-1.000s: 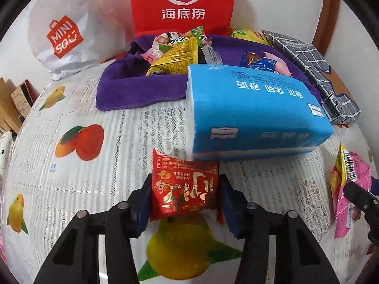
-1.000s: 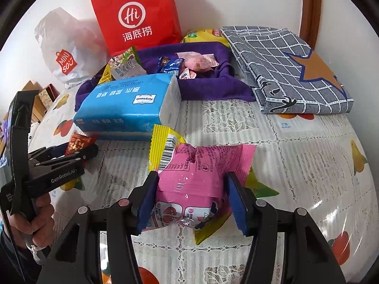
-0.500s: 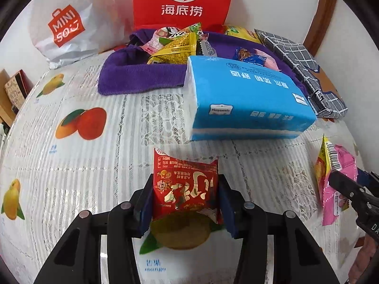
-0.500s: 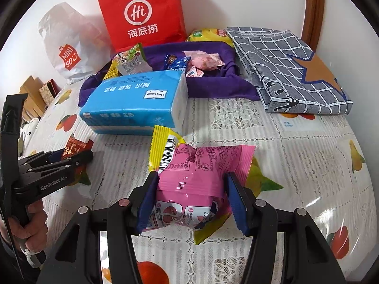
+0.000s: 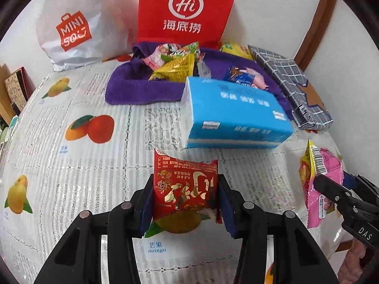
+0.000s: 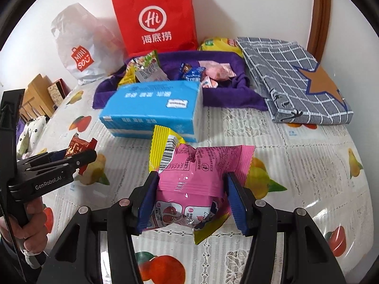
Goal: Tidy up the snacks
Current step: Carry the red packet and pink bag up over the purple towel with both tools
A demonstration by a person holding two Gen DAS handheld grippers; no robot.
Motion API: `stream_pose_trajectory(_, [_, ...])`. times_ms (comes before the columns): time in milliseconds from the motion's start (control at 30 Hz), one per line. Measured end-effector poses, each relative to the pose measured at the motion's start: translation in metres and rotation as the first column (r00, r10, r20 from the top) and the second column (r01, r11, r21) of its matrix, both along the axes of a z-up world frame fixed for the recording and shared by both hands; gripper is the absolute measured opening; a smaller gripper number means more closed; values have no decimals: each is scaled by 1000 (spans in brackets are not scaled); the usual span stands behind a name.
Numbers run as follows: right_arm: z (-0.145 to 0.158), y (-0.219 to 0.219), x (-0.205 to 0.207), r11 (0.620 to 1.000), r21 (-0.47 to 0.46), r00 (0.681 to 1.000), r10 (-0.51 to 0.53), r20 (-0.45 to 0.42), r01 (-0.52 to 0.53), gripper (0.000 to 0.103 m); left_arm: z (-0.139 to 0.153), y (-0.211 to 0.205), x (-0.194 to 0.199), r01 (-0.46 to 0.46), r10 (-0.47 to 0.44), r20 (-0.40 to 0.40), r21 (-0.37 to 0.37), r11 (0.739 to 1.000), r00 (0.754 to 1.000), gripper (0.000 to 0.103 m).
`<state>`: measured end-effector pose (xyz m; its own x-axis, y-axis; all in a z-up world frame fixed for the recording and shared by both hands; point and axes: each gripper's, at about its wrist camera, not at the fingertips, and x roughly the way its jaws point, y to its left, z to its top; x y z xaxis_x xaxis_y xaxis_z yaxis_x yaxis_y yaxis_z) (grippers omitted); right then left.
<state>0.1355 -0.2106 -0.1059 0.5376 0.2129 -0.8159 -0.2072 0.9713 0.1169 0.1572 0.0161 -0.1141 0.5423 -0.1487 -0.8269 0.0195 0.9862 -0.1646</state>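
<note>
Looking along the left claw (image 5: 185, 197), its blue pads press both sides of a red packet (image 5: 184, 187), held clear above the worktop (image 5: 71, 177). Just beyond lies a blue tissue pack (image 5: 234, 116), its near edge close to the packet's top. Behind it a purple cloth (image 5: 142, 90) carries loose snacks (image 5: 175, 66), backed by a red bag (image 5: 187, 9) and a white bag (image 5: 73, 28) against the wall. Bare worktop spreads to the left; on the right the other claw enters.

From the right claw (image 6: 190, 200), the pads clamp a pink packet (image 6: 196, 177) with a yellow packet (image 6: 161, 146) bunched behind it, lifted off the worktop. The tissue pack sits straight ahead, nearly touching the yellow edge. A checked cloth (image 6: 296, 80) lies folded at far right, with open worktop before it. The left claw holds the red packet low at left.
</note>
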Motion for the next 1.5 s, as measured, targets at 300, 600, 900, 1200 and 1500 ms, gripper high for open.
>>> stream_pose_trajectory(300, [26, 4, -6, 1000, 11, 998, 10, 56, -11, 56, 24, 1, -6, 10, -10, 41, -8, 1000, 999, 46])
stream_pose_trajectory(600, [49, 10, -9, 1000, 19, 994, 21, 109, -23, 56, 52, 5, -10, 5, -3, 89, -21, 1000, 996, 46])
stream_pose_trajectory(900, [69, 13, -5, 999, 24, 987, 20, 156, -24, 56, 77, 3, -6, 15, -12, 133, -24, 1000, 991, 46])
stream_pose_trajectory(1200, [85, 14, 4, 999, 32, 980, 2, 200, -8, 56, 96, 1, 4, 41, -36, 168, -22, 999, 985, 46])
stream_pose_trajectory(1500, [95, 15, 22, 999, 38, 974, -9, 228, 0, 56, 111, 3, 18, 44, -40, 194, -16, 999, 980, 46])
